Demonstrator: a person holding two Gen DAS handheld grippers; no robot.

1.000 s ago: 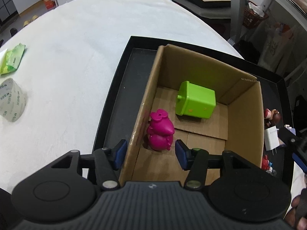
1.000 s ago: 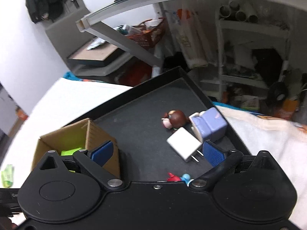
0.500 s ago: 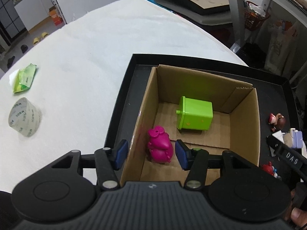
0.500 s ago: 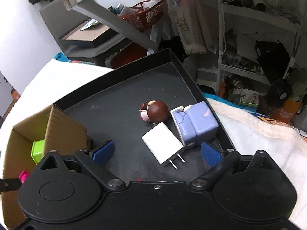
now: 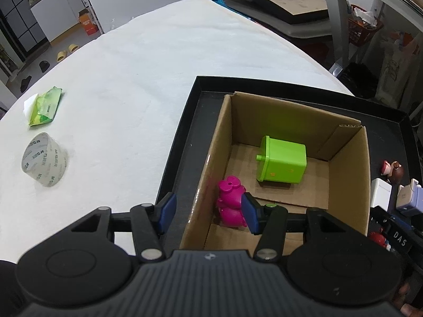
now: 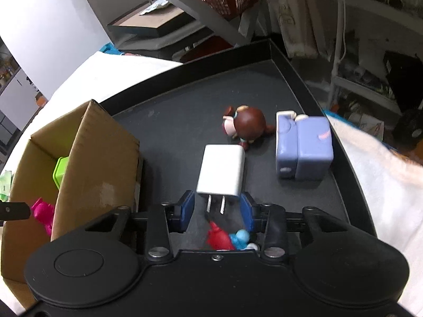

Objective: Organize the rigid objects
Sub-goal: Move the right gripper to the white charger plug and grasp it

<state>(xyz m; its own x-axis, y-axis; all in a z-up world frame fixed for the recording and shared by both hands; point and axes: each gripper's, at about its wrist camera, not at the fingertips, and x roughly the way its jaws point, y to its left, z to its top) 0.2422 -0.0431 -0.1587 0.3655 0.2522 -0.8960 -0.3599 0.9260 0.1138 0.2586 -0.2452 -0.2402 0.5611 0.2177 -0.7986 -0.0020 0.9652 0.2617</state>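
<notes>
A cardboard box (image 5: 346, 158) stands in a black tray (image 5: 182, 142) and holds a green bin toy (image 5: 284, 159) and a magenta figure (image 5: 230, 203). My left gripper (image 5: 207, 212) is open above the box's near left wall, empty, its right pad beside the magenta figure. My right gripper (image 6: 216, 210) is open over the tray floor, its pads on either side of the prongs of a white charger (image 6: 222, 173). A brown-haired doll (image 6: 247, 124), a lilac block toy (image 6: 302, 149) and a red and blue figure (image 6: 224, 237) lie on the tray.
A tape roll (image 5: 43, 163) and a green packet (image 5: 45, 105) lie on the white table at the left. The cardboard box (image 6: 87, 158) stands left of my right gripper. The tray's rim (image 6: 341, 145) runs close on the right; shelving and clutter stand beyond the table.
My left gripper has pulled back and up from the box, the magenta figure staying inside. My right gripper has come down toward the white charger and its jaws have narrowed around the prongs.
</notes>
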